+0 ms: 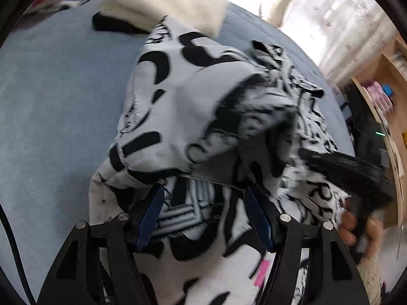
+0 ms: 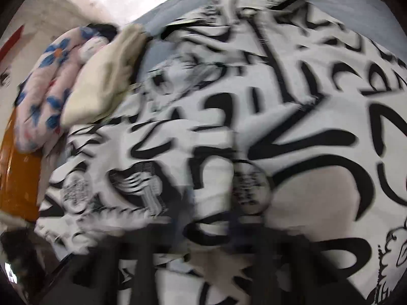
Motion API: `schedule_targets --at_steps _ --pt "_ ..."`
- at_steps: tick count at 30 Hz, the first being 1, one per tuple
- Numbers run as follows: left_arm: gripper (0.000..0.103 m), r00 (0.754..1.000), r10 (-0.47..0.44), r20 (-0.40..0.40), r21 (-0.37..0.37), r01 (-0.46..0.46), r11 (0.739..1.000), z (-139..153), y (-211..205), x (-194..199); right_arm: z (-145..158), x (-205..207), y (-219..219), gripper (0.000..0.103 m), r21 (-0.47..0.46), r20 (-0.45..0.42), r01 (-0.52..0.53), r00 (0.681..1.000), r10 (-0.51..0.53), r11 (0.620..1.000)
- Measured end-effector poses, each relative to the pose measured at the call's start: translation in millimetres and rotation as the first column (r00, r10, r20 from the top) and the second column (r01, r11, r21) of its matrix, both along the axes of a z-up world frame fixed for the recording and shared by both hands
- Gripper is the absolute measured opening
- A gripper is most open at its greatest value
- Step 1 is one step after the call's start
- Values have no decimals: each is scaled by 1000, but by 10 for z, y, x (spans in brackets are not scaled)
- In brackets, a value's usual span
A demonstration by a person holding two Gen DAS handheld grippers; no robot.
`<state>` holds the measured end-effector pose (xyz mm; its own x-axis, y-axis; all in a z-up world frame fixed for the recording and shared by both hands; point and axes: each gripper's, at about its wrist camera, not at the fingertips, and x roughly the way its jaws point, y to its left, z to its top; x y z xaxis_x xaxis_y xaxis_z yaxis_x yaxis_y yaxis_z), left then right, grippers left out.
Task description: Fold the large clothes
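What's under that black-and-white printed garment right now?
The printed garment lies bunched on the blue bedsheet. Anything beneath its folds is covered. A cream cloth lies behind it.

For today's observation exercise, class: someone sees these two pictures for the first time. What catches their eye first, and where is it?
The black-and-white printed garment dominates, heaped on the blue bed sheet just ahead of the left hand-held gripper, whose blue-padded fingers stand apart. Behind it lies a folded cream cloth, with a pink, blue-flowered quilt at the bed's far edge.

printed garment (image 1: 193,96): 1 | cream folded cloth (image 1: 162,2): 1 | floral cloth (image 2: 48,89): 1
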<state>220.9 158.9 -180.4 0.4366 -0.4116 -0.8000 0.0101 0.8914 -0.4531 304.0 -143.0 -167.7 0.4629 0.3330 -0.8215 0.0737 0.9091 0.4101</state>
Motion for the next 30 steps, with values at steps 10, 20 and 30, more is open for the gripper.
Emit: schedule_targets --at_steps 10,20,30 --pt "64 999 -34 -27 42 35 999 -142 35 -40 628 -811 -660 8 -246 152 173 979 -138 954" --pt "64 976 -218 7 123 215 969 364 -74 -228 377 -1060 -873 48 -209 93 200 979 -184 957" --pt "64 975 -194 104 188 172 967 503 -623 472 590 -664 -88 52 -148 217 30 976 3 989"
